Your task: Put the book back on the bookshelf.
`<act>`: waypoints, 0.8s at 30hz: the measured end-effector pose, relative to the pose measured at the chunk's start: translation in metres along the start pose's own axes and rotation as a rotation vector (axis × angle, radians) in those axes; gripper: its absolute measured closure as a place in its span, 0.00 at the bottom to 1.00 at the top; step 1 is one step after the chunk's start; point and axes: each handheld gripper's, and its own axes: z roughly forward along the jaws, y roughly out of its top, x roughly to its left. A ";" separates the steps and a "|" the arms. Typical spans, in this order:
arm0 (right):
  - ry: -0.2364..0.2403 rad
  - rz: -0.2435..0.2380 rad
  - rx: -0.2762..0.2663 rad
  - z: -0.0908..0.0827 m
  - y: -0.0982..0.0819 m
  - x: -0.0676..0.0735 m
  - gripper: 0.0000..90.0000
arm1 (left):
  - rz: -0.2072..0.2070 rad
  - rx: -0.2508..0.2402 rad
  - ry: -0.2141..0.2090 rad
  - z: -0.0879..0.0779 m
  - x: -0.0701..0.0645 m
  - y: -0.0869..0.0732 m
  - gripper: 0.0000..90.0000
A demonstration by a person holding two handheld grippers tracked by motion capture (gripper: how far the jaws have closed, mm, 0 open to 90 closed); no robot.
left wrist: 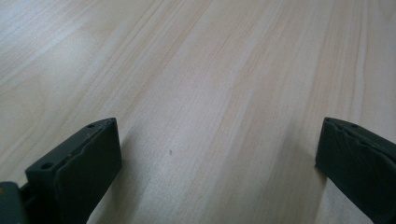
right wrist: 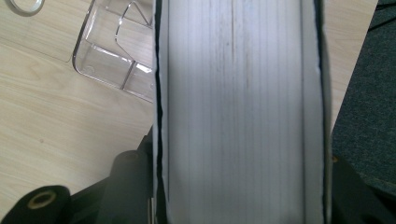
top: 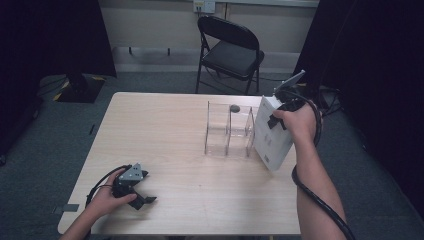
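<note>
Book [right wrist: 238, 112] clamped in our right gripper [top: 281, 116], left gripper [top: 141, 196] idle and wide open on table [top: 165, 130]; next we slot it upright into clear organizer [top: 227, 131]

Clear organizer [top: 228, 131] just beside book [top: 270, 135]

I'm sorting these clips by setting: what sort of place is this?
Probably a lab or studio set up for recording: a lone wooden table on grey carpet, black curtains at the sides, a folding chair.
</note>
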 end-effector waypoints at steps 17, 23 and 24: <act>-0.011 0.029 -0.006 0.005 0.013 0.000 0.58 | 0.001 0.000 -0.001 0.000 0.000 0.000 0.00; -0.015 0.040 -0.009 0.008 0.015 0.000 0.58 | 0.001 0.000 -0.002 0.000 0.000 0.000 0.00; -0.016 0.044 -0.011 0.008 0.016 0.000 0.58 | 0.001 0.000 -0.002 0.000 0.000 0.000 0.00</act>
